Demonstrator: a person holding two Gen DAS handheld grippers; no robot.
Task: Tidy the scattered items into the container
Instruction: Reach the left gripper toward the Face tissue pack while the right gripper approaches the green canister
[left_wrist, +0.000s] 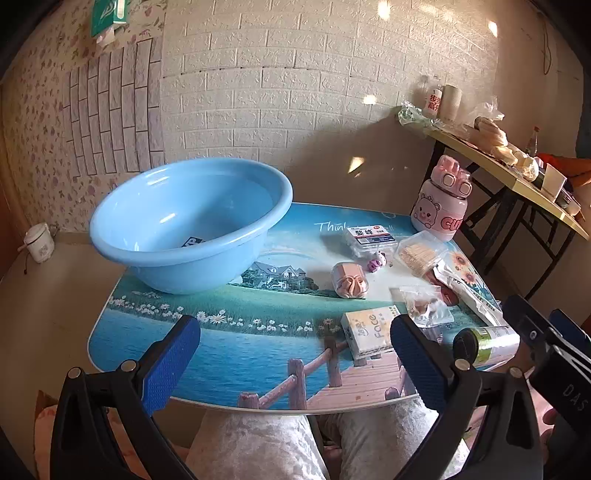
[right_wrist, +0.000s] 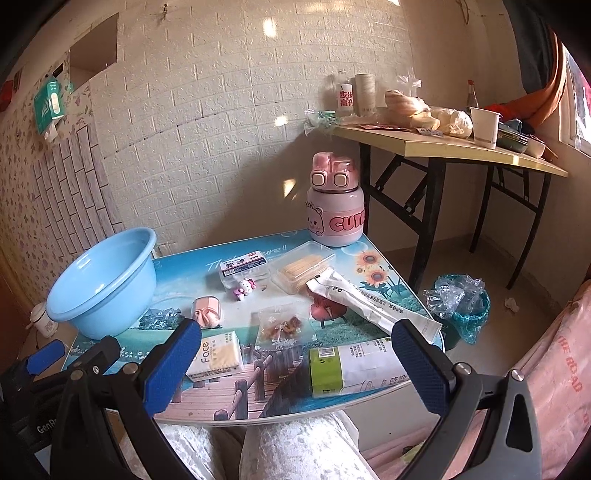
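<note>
Your clearest lane is the bare desk (left_wrist: 221, 343) at 6 to 8 o'clock, in front of the blue basin (left_wrist: 184, 225). From 12 round to 5 o'clock it is crowded: pink bottle (right_wrist: 334, 206) upright at the far corner, toothpick box (right_wrist: 303, 267), long sachet (right_wrist: 373, 302), tissue pack (right_wrist: 218, 354), roll (right_wrist: 354, 365).

In the left wrist view, the basin (left_wrist: 190, 225) wall hides all but a corner of a label at its floor, toward 6 o'clock. The left finger (left_wrist: 419, 363) covers a corner of the tissue pack (left_wrist: 365, 332). At 3 o'clock the right gripper (left_wrist: 543, 332) is cut by the edge. The print on the small box (left_wrist: 371, 236) is too small to read.
</note>
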